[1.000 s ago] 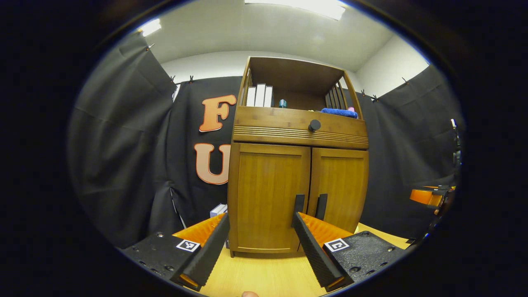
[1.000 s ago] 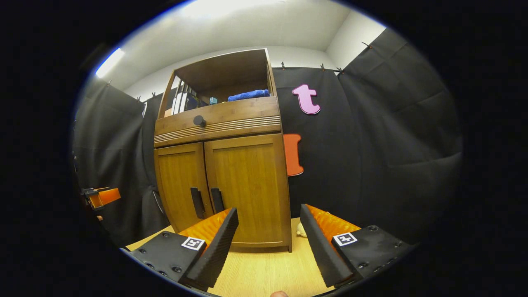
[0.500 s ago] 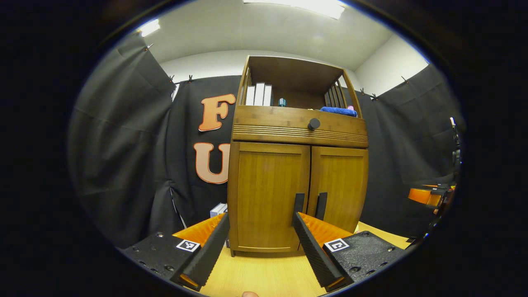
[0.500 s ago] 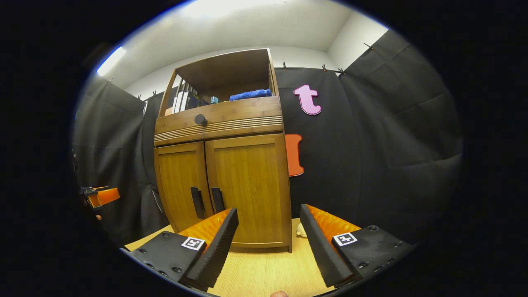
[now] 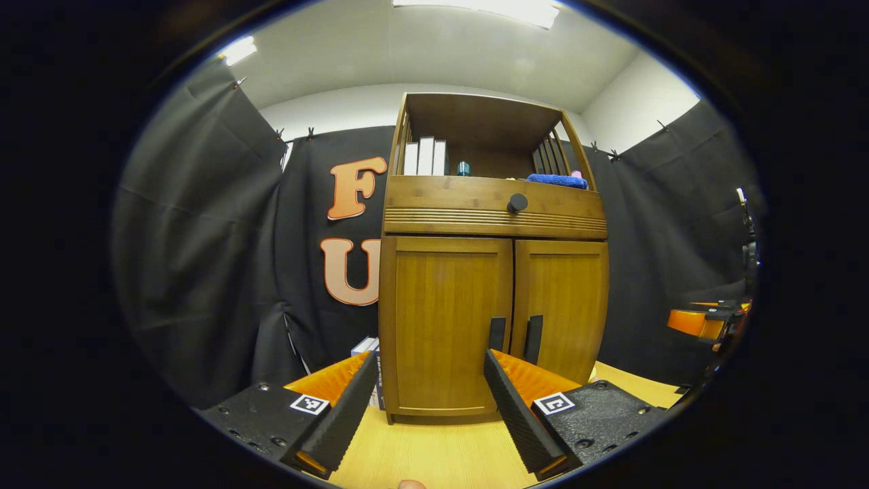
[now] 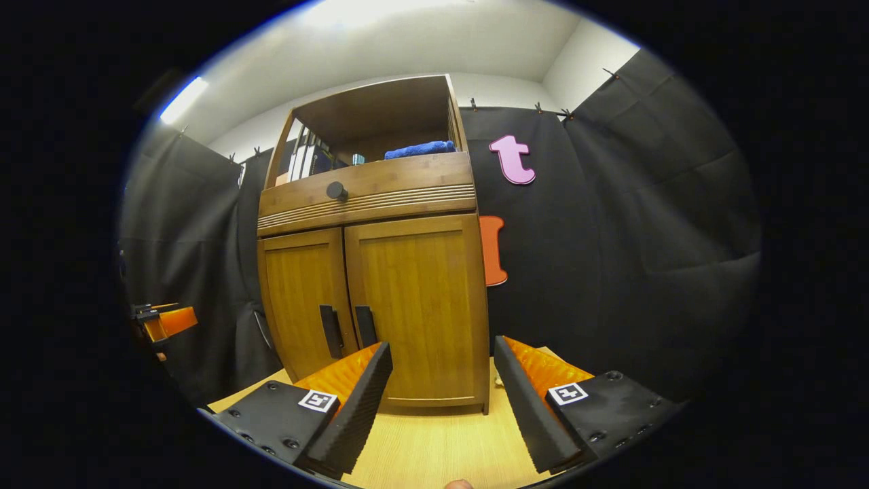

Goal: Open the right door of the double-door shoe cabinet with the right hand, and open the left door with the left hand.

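Note:
A wooden shoe cabinet (image 5: 492, 210) (image 6: 370, 197) stands on a light wood table, both lower doors closed. The left door (image 5: 445, 319) (image 6: 299, 292) and right door (image 5: 560, 299) (image 6: 414, 299) each carry a dark vertical handle by the centre seam: left handle (image 5: 497, 333) (image 6: 330, 331), right handle (image 5: 533, 339) (image 6: 365, 326). My left gripper (image 5: 429, 401) is open, a short way in front of the left door. My right gripper (image 6: 441, 394) is open in front of the right door. Neither touches the cabinet.
Above the doors is a drawer with a round knob (image 5: 517, 202) (image 6: 335, 190), and an open shelf with books (image 5: 425, 157) and a blue cloth (image 5: 557, 180) (image 6: 419, 147). A small box (image 5: 366, 346) sits left of the cabinet. The other gripper shows at the edge (image 5: 699, 320) (image 6: 163, 322).
Both grippers have moved slightly closer to the cabinet, which looks a little larger in each view. Both stay open; the doors stay closed.

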Demonstrator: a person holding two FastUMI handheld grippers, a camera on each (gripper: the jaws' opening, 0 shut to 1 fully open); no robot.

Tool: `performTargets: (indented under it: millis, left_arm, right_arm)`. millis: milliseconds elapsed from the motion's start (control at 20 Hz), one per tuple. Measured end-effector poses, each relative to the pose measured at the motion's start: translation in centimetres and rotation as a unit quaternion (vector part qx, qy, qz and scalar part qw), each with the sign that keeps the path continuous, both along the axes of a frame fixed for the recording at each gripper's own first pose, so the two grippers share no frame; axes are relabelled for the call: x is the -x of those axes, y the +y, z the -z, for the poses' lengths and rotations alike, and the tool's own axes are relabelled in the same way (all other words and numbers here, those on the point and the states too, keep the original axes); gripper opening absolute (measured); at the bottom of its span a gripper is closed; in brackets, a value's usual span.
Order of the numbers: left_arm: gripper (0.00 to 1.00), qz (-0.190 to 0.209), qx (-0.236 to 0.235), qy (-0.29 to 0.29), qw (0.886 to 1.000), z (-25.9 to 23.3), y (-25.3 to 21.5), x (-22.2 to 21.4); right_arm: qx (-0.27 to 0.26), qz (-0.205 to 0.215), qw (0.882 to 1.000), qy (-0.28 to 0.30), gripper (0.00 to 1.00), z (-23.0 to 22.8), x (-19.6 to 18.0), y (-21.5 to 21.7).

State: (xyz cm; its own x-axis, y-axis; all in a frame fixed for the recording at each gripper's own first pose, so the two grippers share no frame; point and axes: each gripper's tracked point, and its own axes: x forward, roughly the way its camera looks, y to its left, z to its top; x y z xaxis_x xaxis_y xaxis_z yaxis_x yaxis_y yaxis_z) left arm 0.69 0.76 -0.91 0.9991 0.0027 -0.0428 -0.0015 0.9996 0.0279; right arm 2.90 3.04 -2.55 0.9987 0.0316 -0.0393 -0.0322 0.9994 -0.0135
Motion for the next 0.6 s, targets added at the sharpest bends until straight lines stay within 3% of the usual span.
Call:
performTargets:
  millis: [50,500,600]
  left_arm:
    - [0.97,0.001,0.002,0.000,1.000,0.1,0.0,0.0]
    - [0.98,-0.007,0.009,0.013,1.000,1.6,2.1,-0.1]
    - [0.94,-0.009,0.011,0.014,1.000,1.8,2.8,-0.2]
  right_arm:
    - [-0.001,-0.004,1.000,0.002,0.98,0.2,-0.4,0.4]
    - [0.002,-0.038,0.999,0.013,0.98,2.7,-5.1,6.1]
    - [0.003,-0.038,0.999,0.016,0.98,3.4,-6.5,7.2]
